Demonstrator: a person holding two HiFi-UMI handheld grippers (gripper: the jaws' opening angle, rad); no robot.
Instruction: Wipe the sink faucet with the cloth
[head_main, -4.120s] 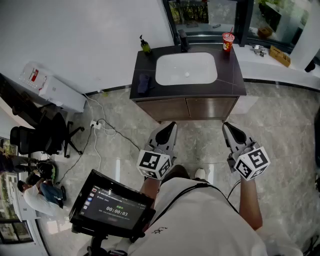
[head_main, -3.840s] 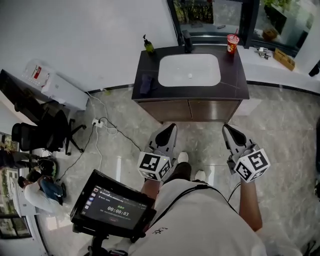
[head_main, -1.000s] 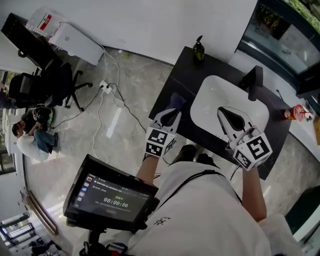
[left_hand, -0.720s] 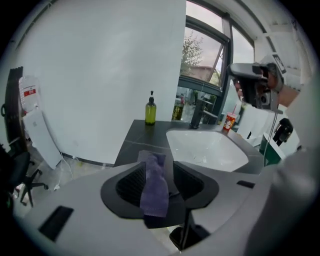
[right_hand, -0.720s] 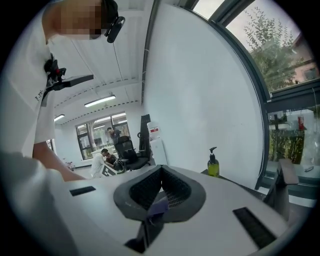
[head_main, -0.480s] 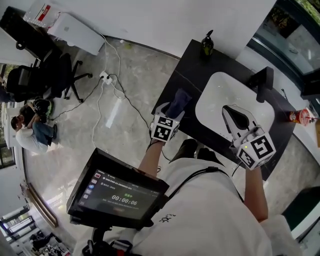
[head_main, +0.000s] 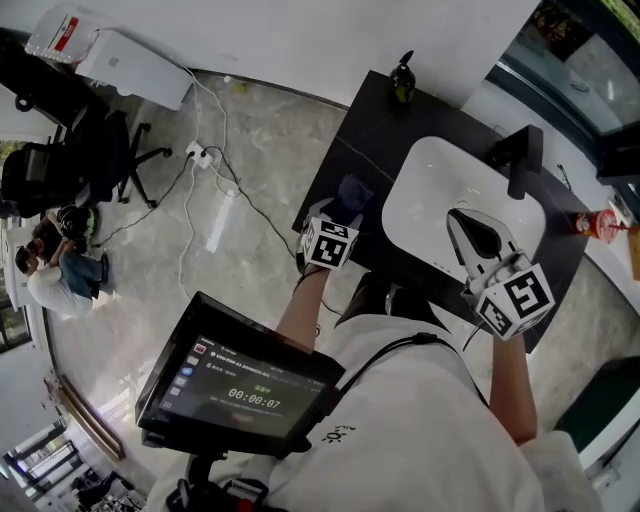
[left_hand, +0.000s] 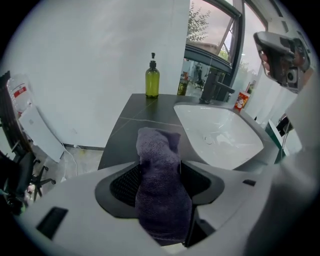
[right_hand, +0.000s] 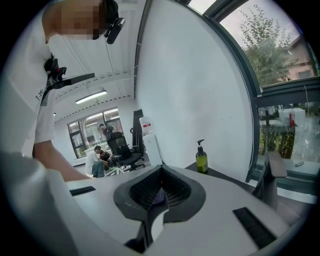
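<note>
A purple cloth (head_main: 352, 189) lies on the dark counter (head_main: 372, 130), left of the white basin (head_main: 440, 190). My left gripper (head_main: 340, 208) points steeply down over it. In the left gripper view the cloth (left_hand: 159, 165) runs between the wide-spread jaws of that gripper (left_hand: 160, 167), and the pads stand off on either side. My right gripper (head_main: 470, 218) hovers over the basin with its jaws together and nothing in them. The black faucet (head_main: 515, 155) stands at the basin's far rim, and the left gripper view also shows this faucet (left_hand: 212, 87).
A green soap bottle (head_main: 402, 80) stands at the counter's far corner and a red cup (head_main: 603, 225) at its right end. On the floor to the left are cables (head_main: 210, 170), an office chair (head_main: 60, 170) and seated people (head_main: 55, 260). A tablet (head_main: 240, 380) hangs at my chest.
My left gripper has dropped from the counter's near edge onto the cloth, and its jaws have spread around it. The right gripper has stayed over the basin.
</note>
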